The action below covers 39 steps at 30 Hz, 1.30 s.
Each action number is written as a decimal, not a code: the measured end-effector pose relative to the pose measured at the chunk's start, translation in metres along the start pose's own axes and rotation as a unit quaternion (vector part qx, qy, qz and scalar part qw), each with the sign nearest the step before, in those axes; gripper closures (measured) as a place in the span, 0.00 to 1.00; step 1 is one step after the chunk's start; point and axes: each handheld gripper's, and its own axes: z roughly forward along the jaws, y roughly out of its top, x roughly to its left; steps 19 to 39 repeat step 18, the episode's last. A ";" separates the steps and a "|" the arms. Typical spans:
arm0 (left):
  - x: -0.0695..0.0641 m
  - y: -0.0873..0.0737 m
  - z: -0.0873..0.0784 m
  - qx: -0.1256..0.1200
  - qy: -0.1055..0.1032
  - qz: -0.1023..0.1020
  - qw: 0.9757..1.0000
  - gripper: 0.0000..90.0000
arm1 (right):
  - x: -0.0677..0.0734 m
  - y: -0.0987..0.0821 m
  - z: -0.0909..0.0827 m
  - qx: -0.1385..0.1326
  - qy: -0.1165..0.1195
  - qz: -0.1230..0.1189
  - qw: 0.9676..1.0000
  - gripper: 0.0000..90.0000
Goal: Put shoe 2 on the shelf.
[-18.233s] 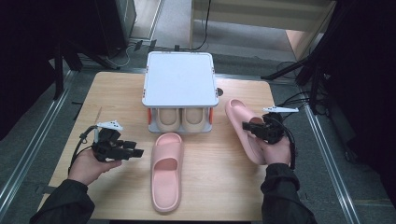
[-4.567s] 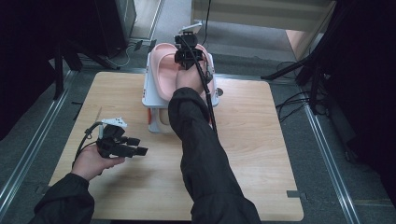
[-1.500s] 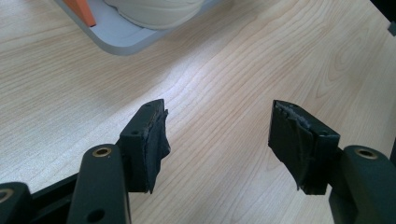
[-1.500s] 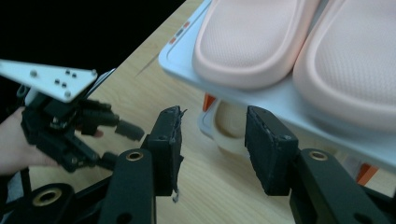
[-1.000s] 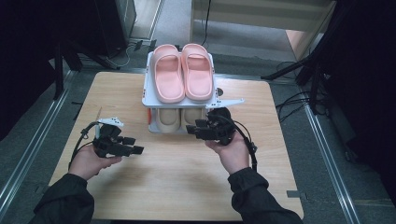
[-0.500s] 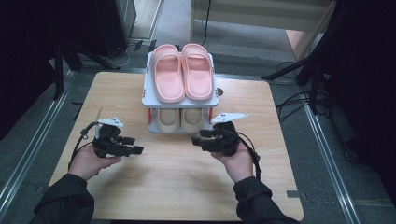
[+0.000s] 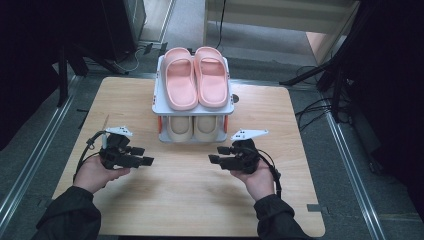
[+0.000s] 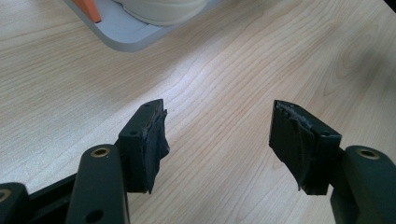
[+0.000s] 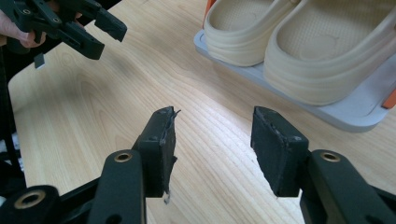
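A pale wooden tabletop (image 7: pixel 190 200) sits in a dark room, with cables and stands on the floor around it. At its far middle stands a small grey two-tier shoe rack (image 7: pixel 194 107): the pink slippers (image 7: pixel 196 77) lie side by side on its top shelf, and the beige slippers (image 7: pixel 192 127) are tucked on the shelf beneath.

Our left gripper (image 7: pixel 146 156) hovers over bare wood at the near left, released, nothing between its jaws. Our right gripper (image 7: pixel 216 154) is low at the near right, just in front of the rack; its jaws have just been opening and stand wide and empty, as the right gripper view (image 9: pixel 212 135) shows.

As we judge it, the stowing looks done. The risk now is the right gripper's nearness to the rack: a careless swing toward it could nudge the light frame and slide the pink pair off the top.
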 end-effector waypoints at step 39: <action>-0.004 0.000 0.005 -0.002 -0.006 0.009 1.000 0.33 | -0.008 -0.014 0.002 -0.003 0.005 0.010 1.000 0.54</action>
